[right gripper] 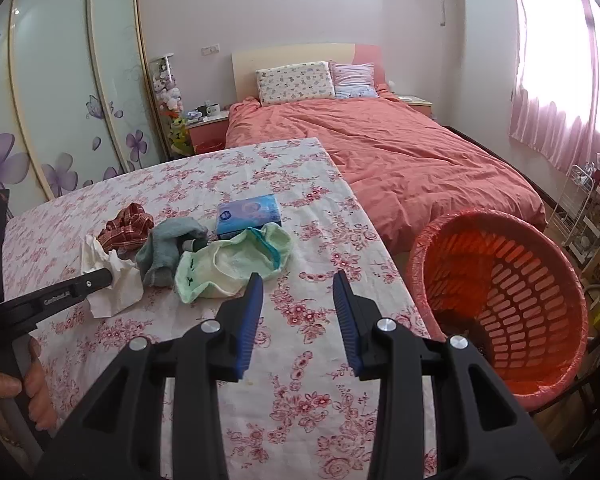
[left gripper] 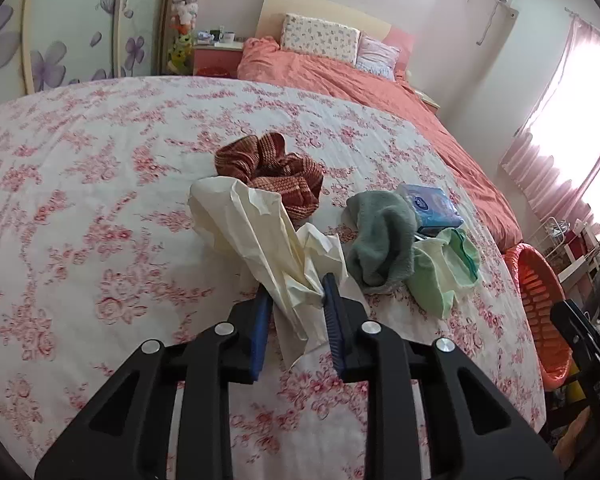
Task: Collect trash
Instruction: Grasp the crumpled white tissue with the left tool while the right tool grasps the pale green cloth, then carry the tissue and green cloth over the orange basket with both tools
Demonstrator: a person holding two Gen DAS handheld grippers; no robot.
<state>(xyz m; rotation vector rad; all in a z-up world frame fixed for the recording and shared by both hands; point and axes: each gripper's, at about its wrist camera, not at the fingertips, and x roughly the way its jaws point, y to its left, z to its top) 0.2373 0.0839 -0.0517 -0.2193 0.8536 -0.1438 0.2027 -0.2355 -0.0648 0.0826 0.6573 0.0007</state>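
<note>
Cream crumpled tissue paper [left gripper: 276, 256] on the floral-clothed counter [left gripper: 80, 208] sits seemingly pinched in the left gripper [left gripper: 296, 300] jaws, ready for the orange slatted basket [right gripper: 500, 292], while the right gripper [right gripper: 298, 288] hangs parted, empty.

On the floral tablecloth [right gripper: 300, 216] — one crumpled cream paper [left gripper: 268, 240], one red checked cloth [left gripper: 276, 172], one grey-green sock [left gripper: 380, 236], one pale green cloth [right gripper: 236, 260], one blue tissue pack [right gripper: 248, 212]. Beside the table — one orange basket [right gripper: 512, 292]. Two pillows [right gripper: 296, 80] on one bed.
</note>
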